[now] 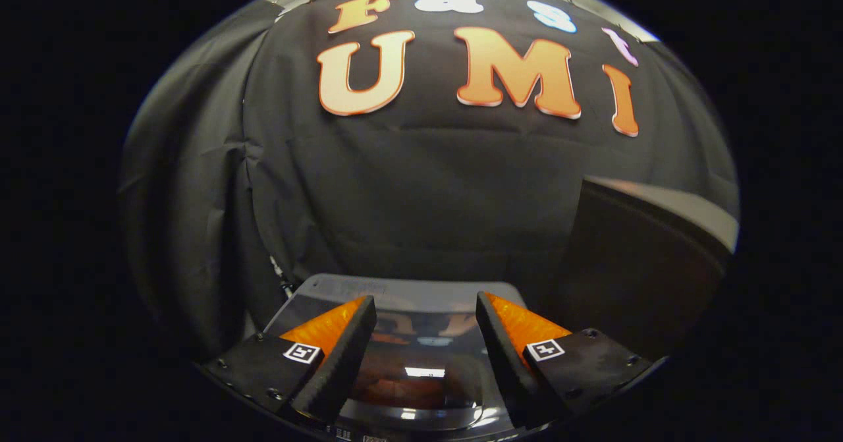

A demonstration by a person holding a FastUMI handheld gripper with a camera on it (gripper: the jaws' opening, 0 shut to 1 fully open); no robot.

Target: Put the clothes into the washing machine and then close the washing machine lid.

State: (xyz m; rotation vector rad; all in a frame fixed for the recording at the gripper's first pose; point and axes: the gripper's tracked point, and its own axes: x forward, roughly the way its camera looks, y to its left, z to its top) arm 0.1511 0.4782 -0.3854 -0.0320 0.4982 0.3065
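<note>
My gripper (426, 307) hovers at the bottom centre of the frame, its two fingers spread wide with nothing held between them. Directly beneath and between the fingers lies the washing machine (342, 290), a grey top with its glossy, dark transparent lid (421, 369) lying flat and closed, reflecting a ceiling light. At centre right stands a dark panel (632, 264) with a pale upper edge.

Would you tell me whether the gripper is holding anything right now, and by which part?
Nothing is held. The gripper is open, its fingers apart above the washing machine's glossy lid, with nothing between them.
</note>
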